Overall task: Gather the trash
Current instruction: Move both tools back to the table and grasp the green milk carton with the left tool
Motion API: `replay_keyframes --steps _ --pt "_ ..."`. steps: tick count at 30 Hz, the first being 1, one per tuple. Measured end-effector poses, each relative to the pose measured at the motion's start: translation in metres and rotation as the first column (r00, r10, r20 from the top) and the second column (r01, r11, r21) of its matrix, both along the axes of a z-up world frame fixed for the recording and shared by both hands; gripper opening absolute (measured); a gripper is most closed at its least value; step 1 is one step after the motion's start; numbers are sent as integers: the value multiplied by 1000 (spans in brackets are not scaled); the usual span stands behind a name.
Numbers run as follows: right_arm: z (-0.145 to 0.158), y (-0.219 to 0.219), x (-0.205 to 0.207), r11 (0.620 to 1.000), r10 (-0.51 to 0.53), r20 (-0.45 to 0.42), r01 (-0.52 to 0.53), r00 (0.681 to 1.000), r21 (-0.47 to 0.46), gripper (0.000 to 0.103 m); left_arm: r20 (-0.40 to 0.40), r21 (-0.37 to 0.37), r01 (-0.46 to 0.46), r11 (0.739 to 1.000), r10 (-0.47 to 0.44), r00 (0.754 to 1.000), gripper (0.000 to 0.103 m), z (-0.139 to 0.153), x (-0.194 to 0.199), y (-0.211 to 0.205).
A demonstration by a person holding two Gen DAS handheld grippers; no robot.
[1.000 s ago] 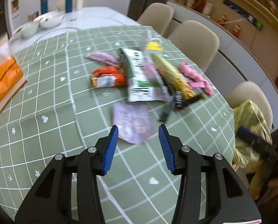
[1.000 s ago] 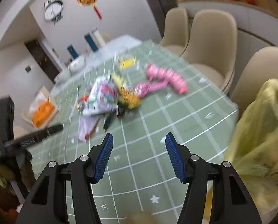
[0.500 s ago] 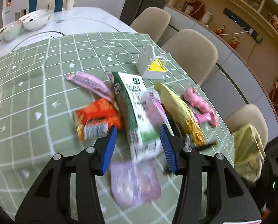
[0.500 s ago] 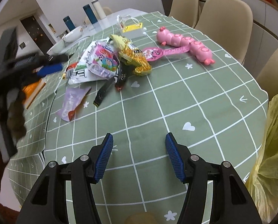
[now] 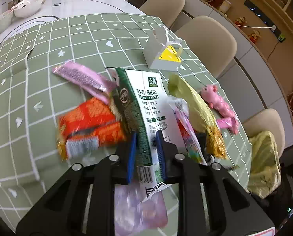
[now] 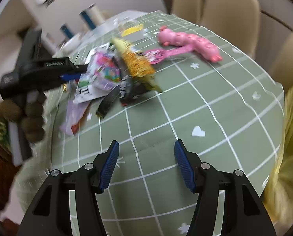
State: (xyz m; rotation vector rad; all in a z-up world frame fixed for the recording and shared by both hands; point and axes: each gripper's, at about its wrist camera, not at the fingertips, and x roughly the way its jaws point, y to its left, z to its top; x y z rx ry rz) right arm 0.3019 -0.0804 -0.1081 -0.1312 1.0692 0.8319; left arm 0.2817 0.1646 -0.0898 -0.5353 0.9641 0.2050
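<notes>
My left gripper (image 5: 145, 146) is shut on a flattened green and white milk carton (image 5: 144, 106) in the pile of trash on the green checked tablecloth (image 5: 48, 45). Around it lie an orange snack bag (image 5: 89, 123), a pink wrapper (image 5: 81, 78), a yellow-gold wrapper (image 5: 201, 116) and a pale purple packet (image 5: 138, 210). My right gripper (image 6: 146, 166) is open and empty above bare cloth near the table's edge. In the right wrist view the left gripper (image 6: 42, 68) reaches into the pile (image 6: 115, 72). A yellow trash bag (image 6: 292, 137) hangs at the right.
A pink pig toy (image 5: 219, 106) and a small white gift box (image 5: 162, 55) lie on the far side of the pile. White bowls (image 5: 26, 7) stand at the table's far end. Beige chairs (image 5: 207, 41) line the right side.
My left gripper has moved forward into the pile and closed on the milk carton. My right gripper has shifted a little, still open over the cloth.
</notes>
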Motion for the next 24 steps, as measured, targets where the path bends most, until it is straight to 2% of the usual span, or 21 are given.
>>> replay_keyframes --steps 2,3,9,13,16,17,19,21,23,24 --pt "2 8 -5 998 11 78 -5 997 -70 55 8 -9 12 1000 -12 1000 17 5 -14 -2" --pt "3 8 -5 998 13 98 -7 995 -67 55 10 -3 15 1000 -15 1000 17 7 -20 -3" --pt "26 15 5 999 2 158 -10 987 49 55 -16 -2 59 998 -59 998 17 15 -60 -11" --pt "34 42 16 997 49 210 -58 977 41 55 -40 29 38 999 -37 999 17 13 -77 -11" --pt "27 60 29 996 71 176 -79 982 43 53 -44 -4 11 1000 -11 999 17 10 -84 -6" --pt "22 66 36 996 78 152 -85 985 38 48 -45 -3 1 1000 -2 999 19 11 -86 -7" --pt "13 72 43 996 87 115 -89 990 13 43 -37 1 3 1000 -3 999 26 13 -87 -9" --pt "7 72 43 995 100 92 -99 991 -11 31 -6 -10 14 1000 -14 1000 34 16 -86 -11" --pt "5 64 35 994 113 91 -111 989 -18 25 42 -13 25 1000 -24 999 43 20 -82 -14" --pt "6 58 29 994 113 97 -111 989 -23 24 59 1 28 1000 -28 998 44 21 -77 -15"
